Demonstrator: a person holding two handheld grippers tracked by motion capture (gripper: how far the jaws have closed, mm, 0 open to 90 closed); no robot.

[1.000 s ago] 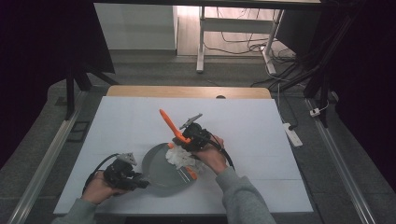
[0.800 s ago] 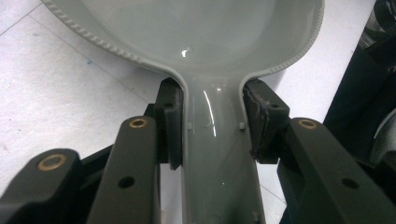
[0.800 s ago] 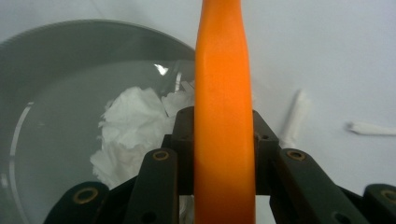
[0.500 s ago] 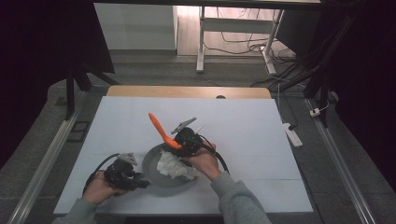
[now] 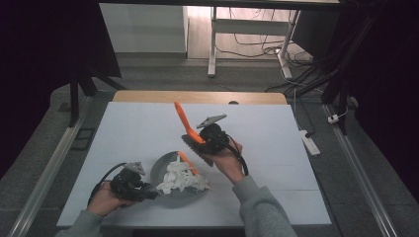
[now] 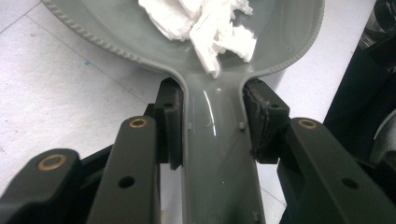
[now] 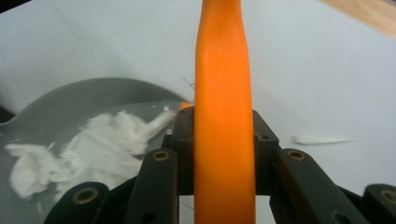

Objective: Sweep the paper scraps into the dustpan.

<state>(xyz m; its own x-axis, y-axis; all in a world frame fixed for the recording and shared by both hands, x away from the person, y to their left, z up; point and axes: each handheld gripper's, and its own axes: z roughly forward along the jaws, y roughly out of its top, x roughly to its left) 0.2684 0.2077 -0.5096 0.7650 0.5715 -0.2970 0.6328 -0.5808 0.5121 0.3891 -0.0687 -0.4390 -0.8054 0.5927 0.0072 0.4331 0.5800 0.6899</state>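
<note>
1. High view, lower left of the frame: the left gripper [image 5: 147,193] lies low over the white table [image 5: 123,133], held by the person's left hand [image 5: 105,198], with its cable looping off to the left.
2. Its jaws are pressed onto the handle of a grey dustpan [image 5: 170,173]; in the left gripper view the handle [image 6: 217,154] runs straight up the middle, with a black pad tight against each side.
3. Just right of that gripper, at lower centre, the pan rests on the table with a heap of crumpled white paper [image 5: 182,178] inside. In the left gripper view the paper [image 6: 205,23] sits at the top of the frame, partly spilling toward the handle's neck.
4. Right of centre, the right gripper [image 5: 200,143] is raised above the pan's far rim, carried by the right hand [image 5: 225,158] in a grey sleeve.
5. Its jaws pinch an orange brush [image 5: 184,121], whose handle slants up toward the upper left and whose dark bristle end hangs over the pan's edge.
6. In the right gripper view the orange handle [image 7: 223,93] stands upright at centre, clamped between both pads, with the pan and paper at lower left and a small white scrap [image 7: 320,139] on the table at right.
</note>
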